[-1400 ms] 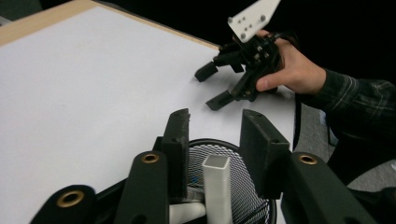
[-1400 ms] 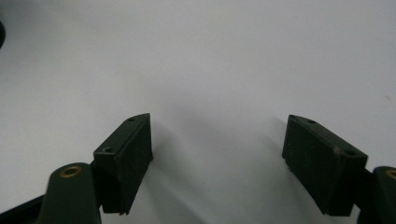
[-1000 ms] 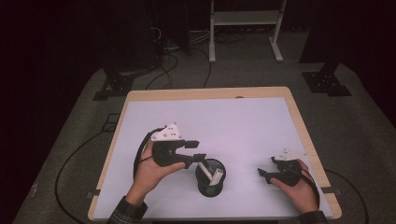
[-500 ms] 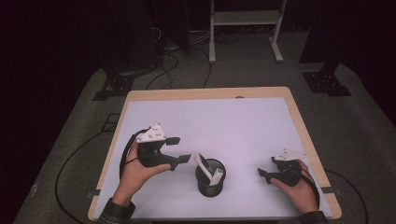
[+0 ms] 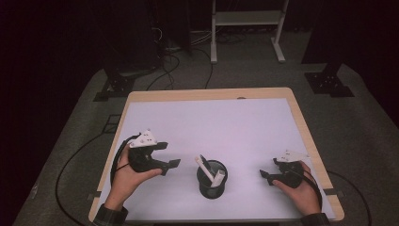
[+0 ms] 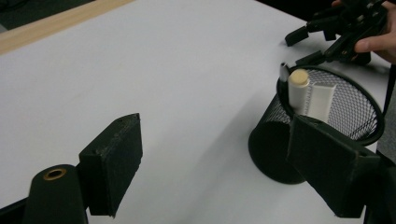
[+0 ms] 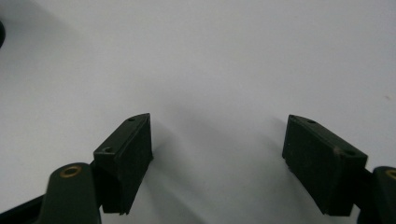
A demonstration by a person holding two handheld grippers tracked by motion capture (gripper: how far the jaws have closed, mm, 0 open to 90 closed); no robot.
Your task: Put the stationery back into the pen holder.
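Note:
A black mesh cup (image 5: 210, 190) stands on the white table top (image 5: 211, 122) near the front edge. In it lean a white pen with a dark tip (image 5: 204, 167) and a thicker white marker (image 5: 219, 178). My left gripper (image 5: 170, 166) is a short way left of the cup, open. Its jaws have just been opening, and nothing is between them. In the left gripper view the cup (image 6: 275, 149) sits behind the right jaw, with a cream-capped tube (image 6: 299, 88) inside. My right gripper (image 5: 268, 170) rests right of the cup, open over bare table (image 7: 219, 56).
The table has a wooden rim (image 5: 207, 94). Cables (image 5: 70, 165) trail off its left side across the grey floor. Dark stands (image 5: 329, 82) and a white frame (image 5: 244, 28) stand beyond the far edge. The other hand's gripper (image 6: 299, 46) appears past the cup.
My left gripper has drawn back to the left, away from the cup, and sunk a little, with its jaws spread wider. The white pen stays leaning in the cup. The right gripper has not moved.

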